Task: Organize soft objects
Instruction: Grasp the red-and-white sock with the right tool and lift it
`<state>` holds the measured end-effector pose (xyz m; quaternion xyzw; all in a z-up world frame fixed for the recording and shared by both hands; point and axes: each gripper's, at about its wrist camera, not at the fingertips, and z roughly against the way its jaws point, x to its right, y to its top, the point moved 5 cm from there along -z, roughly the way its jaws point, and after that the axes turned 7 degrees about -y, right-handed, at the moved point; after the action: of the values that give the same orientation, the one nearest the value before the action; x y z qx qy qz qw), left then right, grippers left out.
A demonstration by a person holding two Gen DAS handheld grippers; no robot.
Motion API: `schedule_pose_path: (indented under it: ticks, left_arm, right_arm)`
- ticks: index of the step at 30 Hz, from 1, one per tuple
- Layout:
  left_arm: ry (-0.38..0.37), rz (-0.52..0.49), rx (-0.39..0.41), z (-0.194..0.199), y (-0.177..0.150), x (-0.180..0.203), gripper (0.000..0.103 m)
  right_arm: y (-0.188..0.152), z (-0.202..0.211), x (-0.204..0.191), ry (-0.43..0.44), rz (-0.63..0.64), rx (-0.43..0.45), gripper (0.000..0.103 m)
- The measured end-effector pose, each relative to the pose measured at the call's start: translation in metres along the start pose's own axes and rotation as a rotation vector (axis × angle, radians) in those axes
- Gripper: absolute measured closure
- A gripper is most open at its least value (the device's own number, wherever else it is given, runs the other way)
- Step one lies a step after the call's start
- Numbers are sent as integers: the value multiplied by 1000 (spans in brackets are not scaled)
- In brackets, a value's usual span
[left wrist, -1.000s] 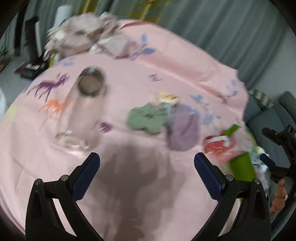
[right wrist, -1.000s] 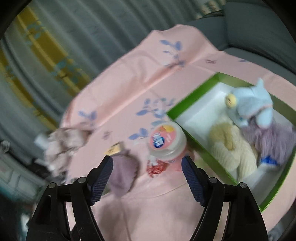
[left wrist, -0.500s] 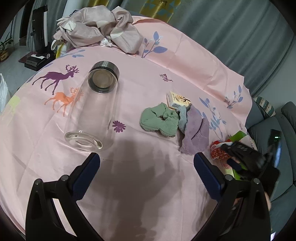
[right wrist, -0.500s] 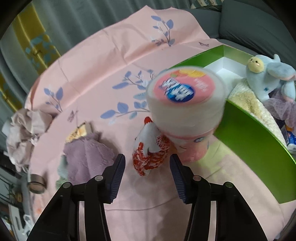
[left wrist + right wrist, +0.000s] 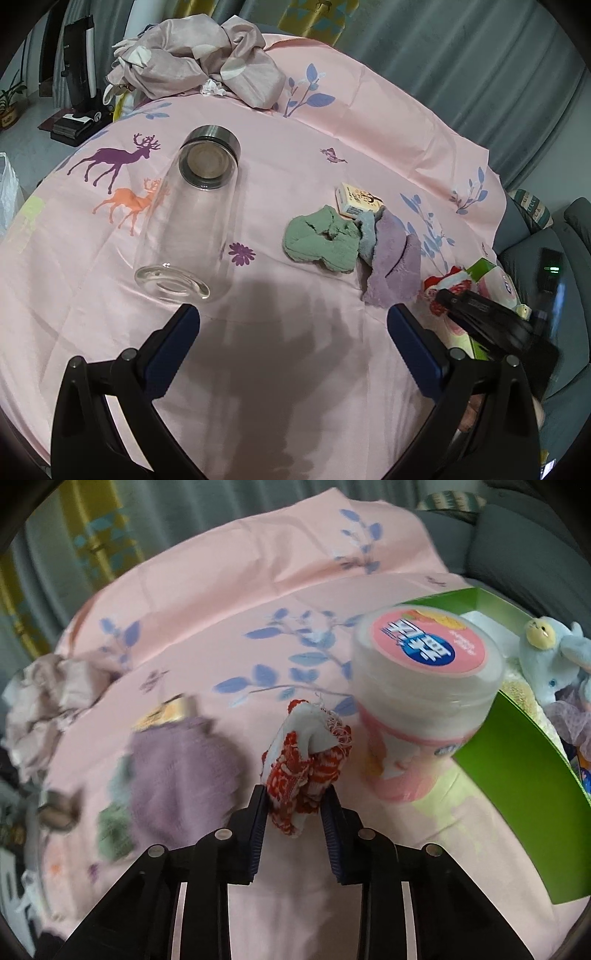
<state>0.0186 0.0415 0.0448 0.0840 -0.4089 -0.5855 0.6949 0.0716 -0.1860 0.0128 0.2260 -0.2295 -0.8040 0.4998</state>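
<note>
Green box [image 5: 517, 768] holds blue plush [image 5: 554, 661], cream knit [image 5: 521, 690].

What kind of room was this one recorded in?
Probably a home living room: a table under a pink deer-print tablecloth, a grey sofa beside it, and long grey curtains behind.

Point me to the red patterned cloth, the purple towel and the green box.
red patterned cloth [image 5: 306, 771], right wrist view, its bunched middle.
purple towel [image 5: 395, 266], left wrist view, its flat centre.
green box [image 5: 517, 753], right wrist view, near outer wall.

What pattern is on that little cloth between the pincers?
Red-and-white print cloth, clearest in the right wrist view.
</note>
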Motion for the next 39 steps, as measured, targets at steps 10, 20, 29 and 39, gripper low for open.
schedule_pose_path:
  ticks: [10, 20, 29, 39]
  left_arm:
    - [65, 47, 23, 6, 7, -18, 2]
    - [77, 37, 10, 6, 7, -20, 2]
    - [70, -5, -36, -1, -3, -8, 2]
    - [-55, -74, -194, -21, -35, 29, 19]
  right_arm:
    - [-46, 31, -39, 421, 200, -318, 72]
    - [-91, 14, -67, 468, 249, -525, 72]
    - [-54, 24, -42, 295, 297, -348, 41]
    - [-32, 27, -32, 392, 248, -269, 41]
